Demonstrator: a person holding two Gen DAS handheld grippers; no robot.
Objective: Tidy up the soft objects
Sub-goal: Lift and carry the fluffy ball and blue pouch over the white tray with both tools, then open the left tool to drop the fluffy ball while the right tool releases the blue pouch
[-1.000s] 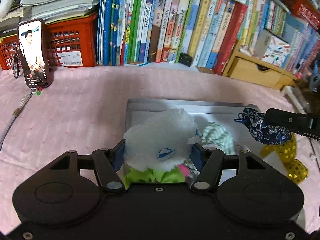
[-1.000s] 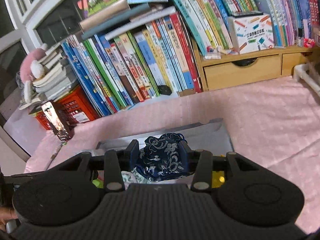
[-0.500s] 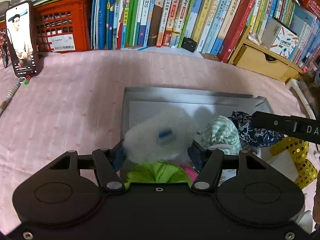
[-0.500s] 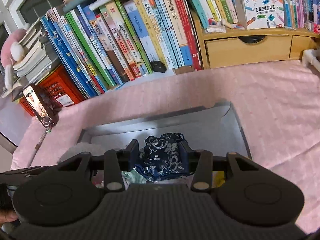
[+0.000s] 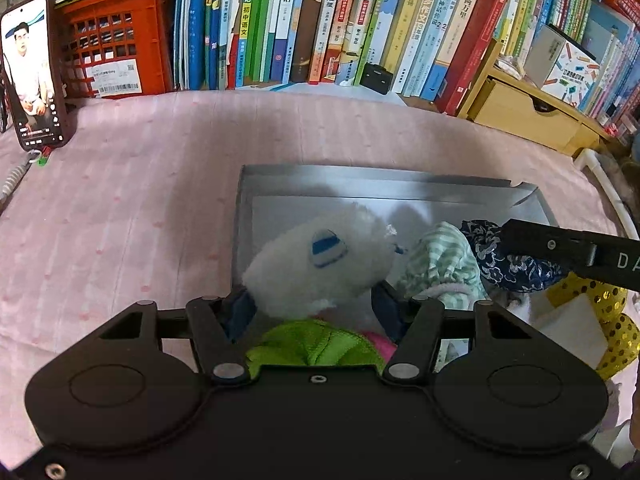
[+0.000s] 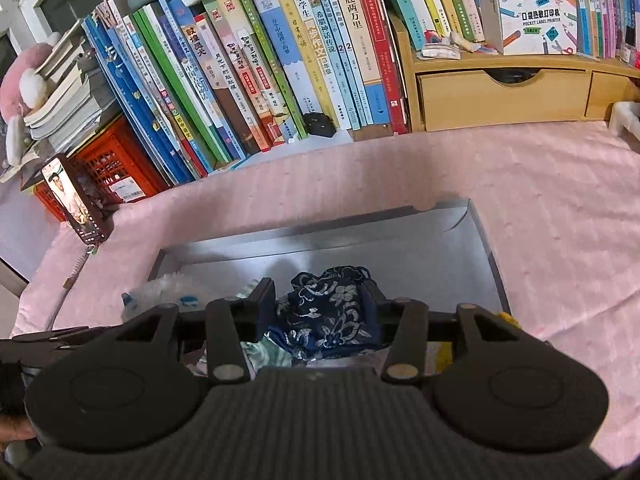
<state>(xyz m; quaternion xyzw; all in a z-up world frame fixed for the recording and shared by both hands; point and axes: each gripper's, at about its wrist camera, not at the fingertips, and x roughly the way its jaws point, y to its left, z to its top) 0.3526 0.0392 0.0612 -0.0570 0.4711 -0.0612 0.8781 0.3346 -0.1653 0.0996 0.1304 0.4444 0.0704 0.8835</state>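
Grey box: a shallow, open rectangular box [image 5: 360, 178] of smooth silvery-grey card sits on the pink cloth just ahead of both tongs; its far half shows bare floor.
Box contents: soft things are bunched at the near end, under the tongs, namely a white plush toy [image 5: 320, 260], a green-and-white striped cloth [image 5: 444, 264], a navy pouch [image 5: 516, 264] and a lime-green fleecy piece [image 5: 312, 344] with a bit of pink beside it.
Left tongs: the left gripper [image 5: 314, 306] is closed narrowly on the white plush toy, whose fluffy round body bulges forward between the two fingers; a blue-striped patch shows on its top.
Right tongs: the right gripper [image 6: 324, 304] clamps the navy pouch, a silky drawstring bag with silver flower embroidery, pinched between both fingers above the box's near right part.
Beyond the box: a gold sequinned fabric [image 5: 612, 328] lies to the right of the left tongs, at the box's right edge.
Surface: the pink cloth [image 5: 120, 220] is finely ribbed with small raised dots.
Far ahead: a row of upright books [image 5: 320, 28], a red plastic crate [image 5: 116, 56], a pale wooden drawer unit [image 6: 500, 96] and a propped phone [image 5: 34, 72] with a lit screen.
Left view only: shows the lime-green piece, the gold sequins and the right tongs' black finger from the side.
Right view only: shows the pouch's pattern close up, and a pink-and-white plush [image 6: 18, 88] on a stack of books far to the left.
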